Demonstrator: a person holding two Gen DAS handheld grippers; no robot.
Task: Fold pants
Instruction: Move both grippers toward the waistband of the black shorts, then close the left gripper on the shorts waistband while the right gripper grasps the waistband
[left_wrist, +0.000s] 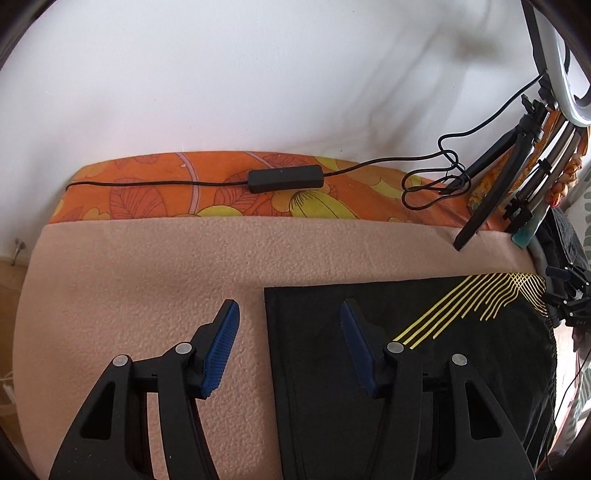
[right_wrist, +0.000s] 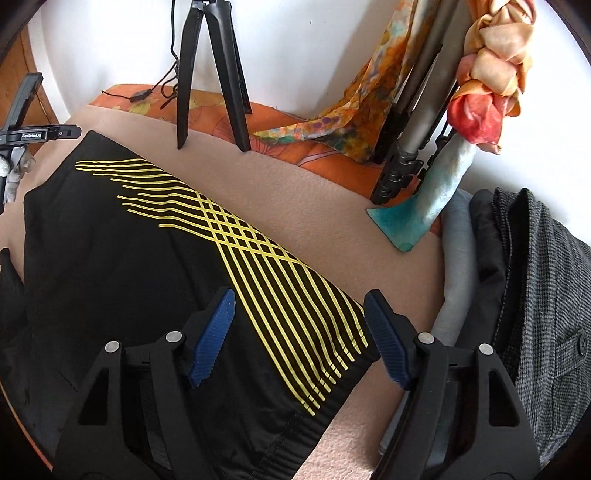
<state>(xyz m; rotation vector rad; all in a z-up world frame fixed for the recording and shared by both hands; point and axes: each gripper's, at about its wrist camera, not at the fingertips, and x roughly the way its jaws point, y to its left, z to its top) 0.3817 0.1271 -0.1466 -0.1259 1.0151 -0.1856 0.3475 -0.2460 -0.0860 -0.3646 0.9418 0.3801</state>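
Note:
Black pants (left_wrist: 369, 369) with yellow stripes lie flat on a peach fleece blanket (left_wrist: 147, 277). In the left wrist view my left gripper (left_wrist: 289, 310) hovers open over the pants' far left corner. Its left finger is above the blanket, its right finger above the black cloth, and nothing is gripped. In the right wrist view the pants (right_wrist: 129, 258) stretch to the left. My right gripper (right_wrist: 300, 299) is open astride their right edge, over the yellow stripes (right_wrist: 288, 295). Its left finger is above the cloth and its right finger above the blanket (right_wrist: 332, 206).
An orange flowered sheet (left_wrist: 221, 192) runs along the white wall, with a black cable and its control box (left_wrist: 286, 179) on it. Tripod legs (right_wrist: 210, 74) stand at the blanket's far edge. Scarves (right_wrist: 487, 85) hang from a stand, and grey and dark clothes (right_wrist: 546, 280) are piled at the right.

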